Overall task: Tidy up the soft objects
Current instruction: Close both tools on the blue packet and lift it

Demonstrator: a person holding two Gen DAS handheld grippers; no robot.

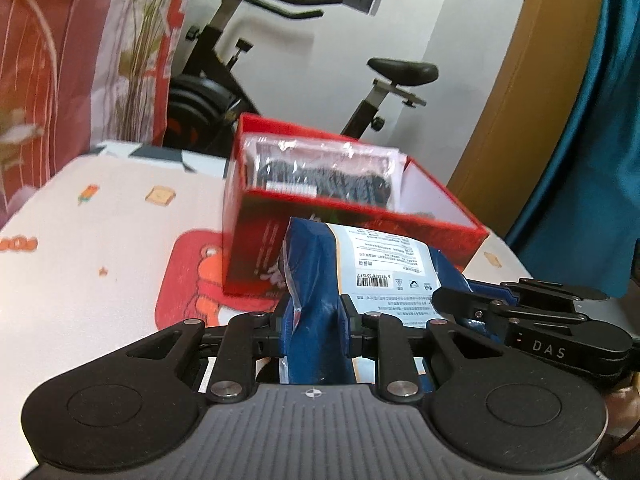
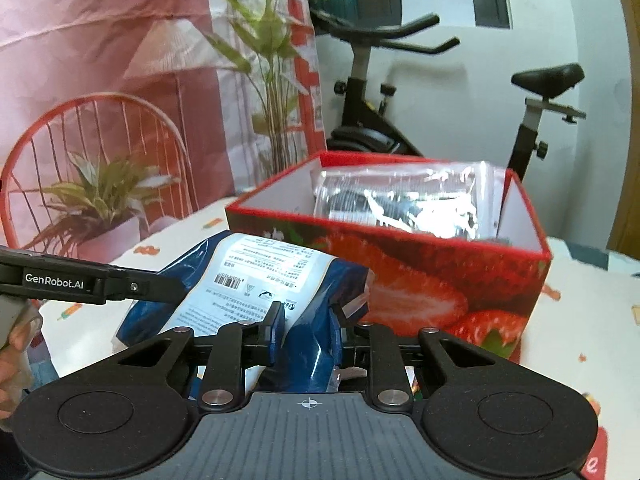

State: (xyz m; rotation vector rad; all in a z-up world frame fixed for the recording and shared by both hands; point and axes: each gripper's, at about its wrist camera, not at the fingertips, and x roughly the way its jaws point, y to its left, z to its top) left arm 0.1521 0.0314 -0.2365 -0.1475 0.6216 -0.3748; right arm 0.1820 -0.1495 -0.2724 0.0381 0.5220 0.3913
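Blue plastic is seen bunched between the fingers of both tongs: the left tongs (image 1: 314, 320) are clamped on one end of a blue and white package (image 1: 360, 268), and the right tongs (image 2: 306, 320) are clamped on its other end, so that the package (image 2: 256, 280) is held between the two, clear of the table. A white label with a barcode and small printed text is turned upward on the package. From the left wrist view the right tongs are seen just to the right, gripping the far edge of the package; from the right wrist view the left tongs are seen coming in from the left, with part of a hand (image 2: 12, 344) at the picture's edge. Under the tongs a table (image 1: 100, 240) is spread with a pale cloth printed with small cartoon figures. Just beyond the held package a red box (image 2: 420, 280) with a strawberry print stands open, and inside it a clear plastic bag (image 2: 400, 200) with dark contents is lying. Farther off, behind the box, a black exercise bike (image 2: 368, 120) is seen against a white wall, and to the left of it a pink printed curtain (image 2: 100, 40) is hung.
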